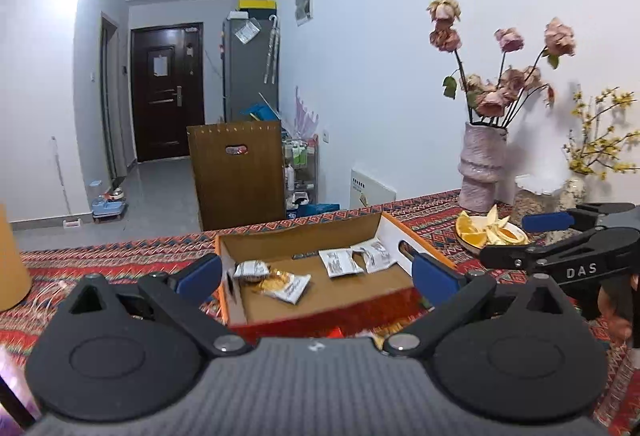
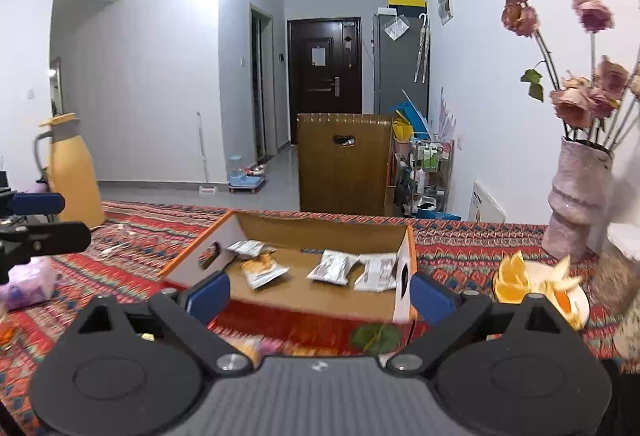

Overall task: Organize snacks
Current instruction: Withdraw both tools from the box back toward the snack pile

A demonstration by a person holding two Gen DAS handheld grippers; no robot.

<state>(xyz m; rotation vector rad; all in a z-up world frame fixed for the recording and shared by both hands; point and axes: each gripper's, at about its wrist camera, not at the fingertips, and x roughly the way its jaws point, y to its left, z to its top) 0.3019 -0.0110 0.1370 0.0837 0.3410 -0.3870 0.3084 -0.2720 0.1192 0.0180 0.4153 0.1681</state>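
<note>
From the left wrist, the left claw (image 1: 316,270) is seen wide open, and nothing is held in it. The box (image 1: 420,236) is found straight ahead of it on the patterned cloth (image 1: 120,256). Four snack packets (image 1: 290,286) are seen lying flat on the box floor (two toward the left wall, two toward the right wall).

From the right wrist, the right claw (image 2: 318,292) is also seen wide open and empty. The box (image 2: 192,248) is met just ahead, its long side set across the claw. The plate of orange slices (image 2: 580,306) is kept right of the box. Both claws seem about equally near.
</note>
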